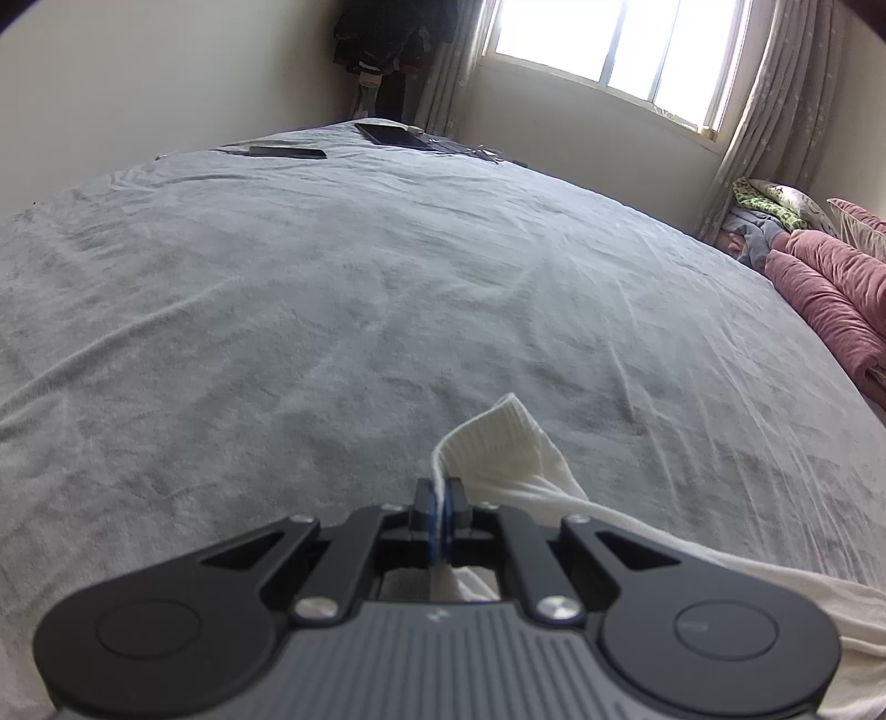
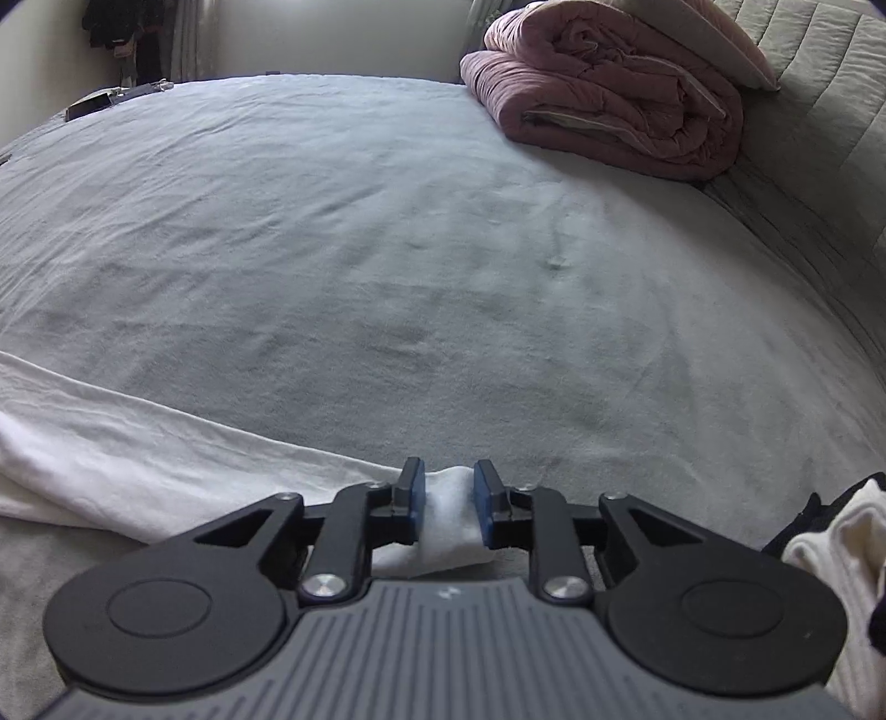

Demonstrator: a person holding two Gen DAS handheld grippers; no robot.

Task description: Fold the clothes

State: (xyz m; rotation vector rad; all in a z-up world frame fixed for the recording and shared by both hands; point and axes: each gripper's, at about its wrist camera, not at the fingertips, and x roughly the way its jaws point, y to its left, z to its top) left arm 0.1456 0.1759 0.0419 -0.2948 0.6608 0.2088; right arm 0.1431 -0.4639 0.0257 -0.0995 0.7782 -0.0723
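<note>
Your left gripper (image 1: 441, 512) has its blue pads pressed together on the ribbed cuff of a white garment (image 1: 501, 443), whose sleeve trails off to the right over the bed; your right gripper (image 2: 447, 507) has its pads (image 2: 416, 498) a little apart with a thick bunch of the same white garment (image 2: 111, 443) wedged between them and touching both, the cloth stretching away to the left across the bedsheet (image 2: 387, 249); at the lower right edge of the right wrist view a cream and dark piece of clothing (image 2: 830, 543) lies just beside your gripper; beyond the garment the grey bedsheet (image 1: 332, 288) spreads wide and lightly creased; farther on, a folded pink quilt (image 2: 603, 94) sits by the quilted headboard (image 2: 819, 77), with a pale pillow (image 2: 720, 39) resting on top; in the left wrist view the pink quilt (image 1: 830, 282) lies at the right edge, a heap of mixed fabrics (image 1: 769, 213) behind it; at the far edge of the bed lie a dark flat device (image 1: 288, 151) and a dark tablet (image 1: 393, 134); past them stand a plain wall (image 1: 166, 66), dark clothes hanging in the corner (image 1: 387, 39), a bright window (image 1: 614, 44) and patterned curtains (image 1: 775, 111).
</note>
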